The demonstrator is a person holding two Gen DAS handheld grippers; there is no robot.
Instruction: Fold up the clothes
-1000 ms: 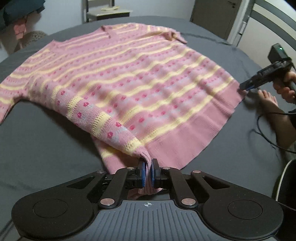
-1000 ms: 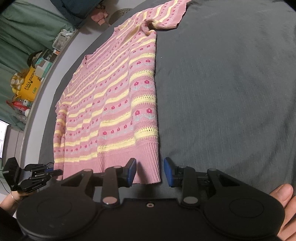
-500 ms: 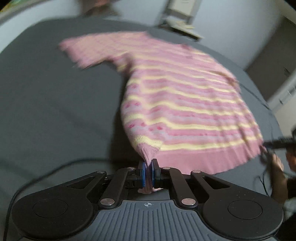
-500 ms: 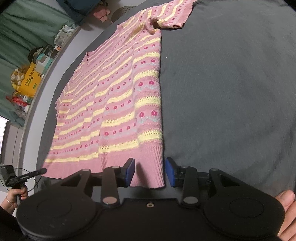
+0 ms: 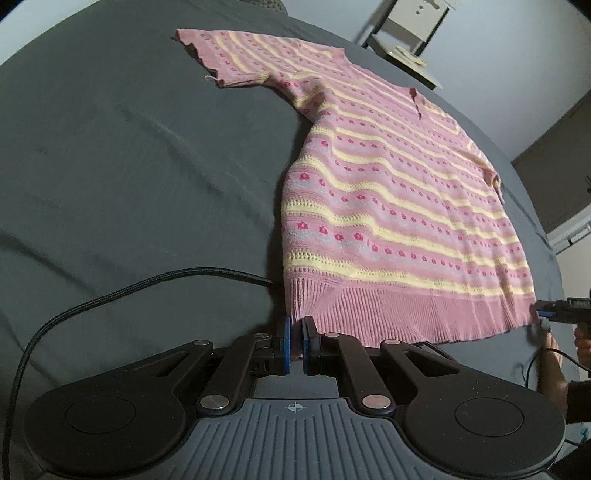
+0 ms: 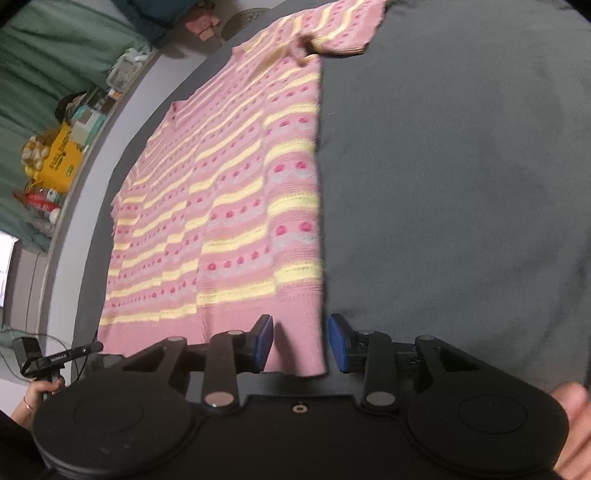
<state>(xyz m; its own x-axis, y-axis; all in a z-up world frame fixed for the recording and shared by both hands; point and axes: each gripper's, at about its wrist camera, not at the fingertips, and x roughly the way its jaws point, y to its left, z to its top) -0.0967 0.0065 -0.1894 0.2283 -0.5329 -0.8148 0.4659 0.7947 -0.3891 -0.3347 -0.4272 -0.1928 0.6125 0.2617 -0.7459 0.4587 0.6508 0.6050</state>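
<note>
A pink knitted sweater (image 5: 388,206) with yellow stripes and red dots lies flat on the dark grey bed (image 5: 129,166). My left gripper (image 5: 294,341) is shut on the sweater's near hem corner, with a thin edge of pink rib between its blue pads. My right gripper (image 6: 301,341) is open, its jaws either side of the other hem corner (image 6: 299,343), not closed on it. The right gripper also shows in the left wrist view (image 5: 554,308) at the far hem corner, and the left gripper shows in the right wrist view (image 6: 59,358).
A black cable (image 5: 110,295) runs over the bed left of my left gripper. A chair (image 5: 410,33) stands beyond the bed. Shelves with a yellow box (image 6: 62,158) and clutter line the wall. A door (image 5: 554,184) is at the right.
My left gripper pulled its hem corner back and outward, so the folded-over side of the sweater now lies flat. My right gripper moved closer over its corner and stays open.
</note>
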